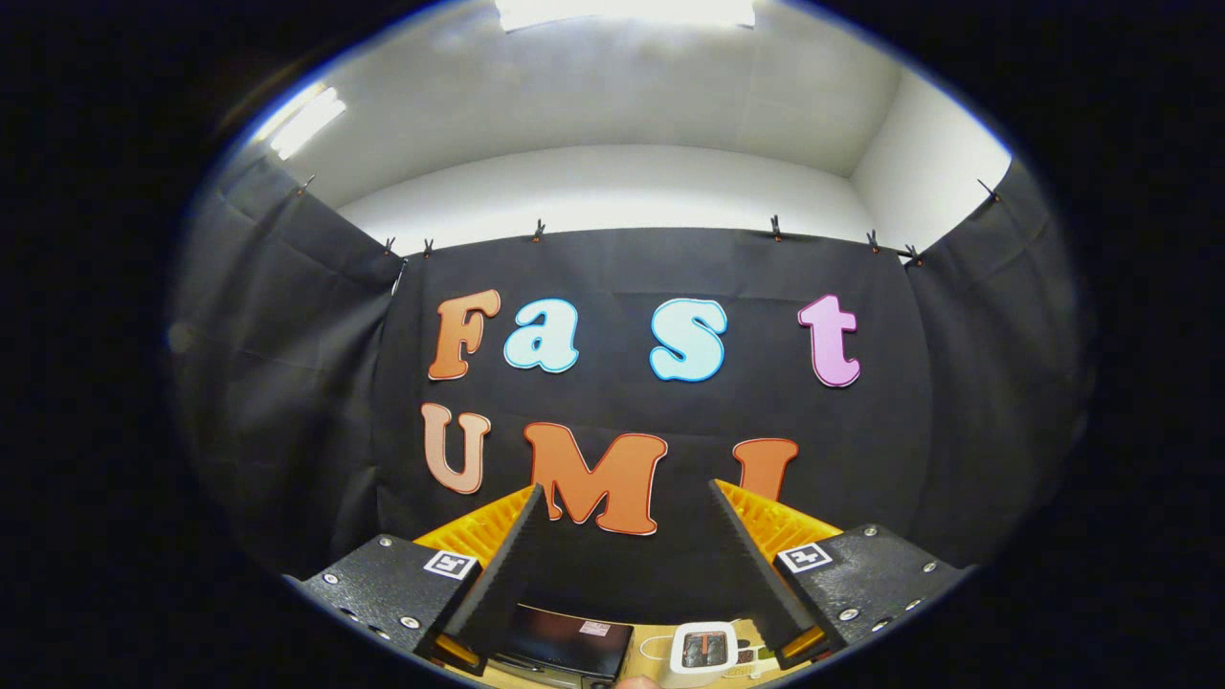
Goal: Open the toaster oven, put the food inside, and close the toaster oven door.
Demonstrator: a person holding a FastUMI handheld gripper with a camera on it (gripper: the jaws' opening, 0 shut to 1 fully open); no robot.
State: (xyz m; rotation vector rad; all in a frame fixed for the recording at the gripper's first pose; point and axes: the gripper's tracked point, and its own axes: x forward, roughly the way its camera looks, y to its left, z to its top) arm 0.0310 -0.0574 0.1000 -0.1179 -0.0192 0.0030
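The gripper (627, 498) has its fingers spread wide with nothing between them, tilted up toward the booth's back wall. Low at the bottom centre, between the finger bases, sit a dark box with a glassy front (565, 646) (probably the toaster oven, door state unclear) and a small white thing (705, 651), maybe the food. I'd tip the gripper down until both are properly visible before committing to anything.

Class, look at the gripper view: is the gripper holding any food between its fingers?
No. The gripper is open, with just the black cloth wall visible between its spread fingers.
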